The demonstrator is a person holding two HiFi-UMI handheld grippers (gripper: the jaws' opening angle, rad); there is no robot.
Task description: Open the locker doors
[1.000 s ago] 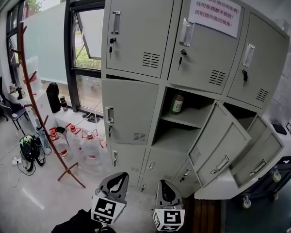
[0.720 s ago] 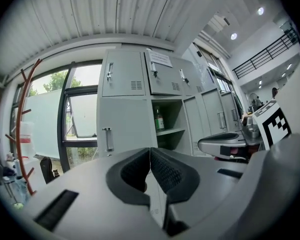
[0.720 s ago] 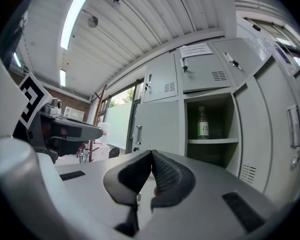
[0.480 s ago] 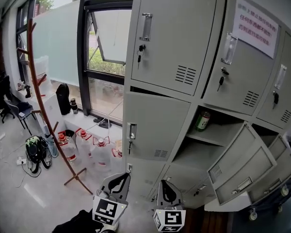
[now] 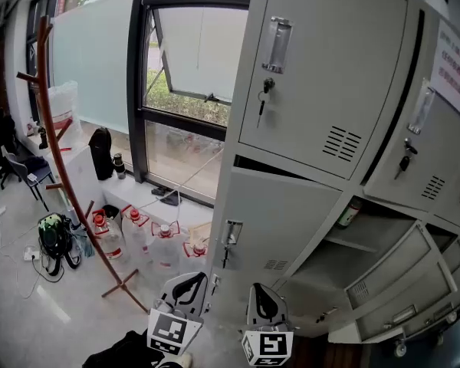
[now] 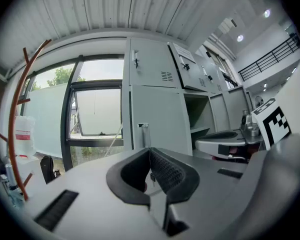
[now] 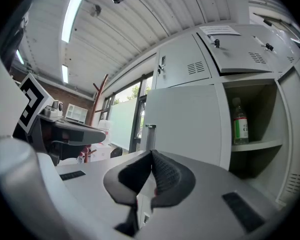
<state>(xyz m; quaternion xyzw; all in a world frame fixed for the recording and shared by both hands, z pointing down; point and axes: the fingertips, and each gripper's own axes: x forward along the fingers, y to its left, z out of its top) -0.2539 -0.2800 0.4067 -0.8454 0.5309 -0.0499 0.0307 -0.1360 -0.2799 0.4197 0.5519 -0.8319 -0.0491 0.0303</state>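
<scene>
Now both grippers sit low at the head view's bottom edge, side by side and level, pointing at the lockers [image 5: 383, 167]. The left gripper [image 6: 150, 151] has its jaws pressed together with nothing between them. The right gripper [image 7: 151, 155] is the same: pads meeting, empty.

Neither one touches the lockers. Straight ahead of them is the middle door [image 5: 280, 225] of the left column, closed, with its handle [image 5: 231, 233] at the left edge and a key dangling just under it. In both gripper views that handle stands right above the closed jaw tips (well beyond them, not in contact). The top door [image 5: 322, 75] above it is closed too, a key in its lock.

To the right, the next compartment [image 5: 345, 255] is open, and a bottle [image 5: 350, 214] stands upright on its shelf. Two open doors [image 5: 399, 274] swing outward at the lower right.

Left of the lockers is a window [image 5: 192, 67], with water jugs [image 5: 165, 245] on the floor below it and a coat stand [image 5: 50, 129] nearer the camera's left.
</scene>
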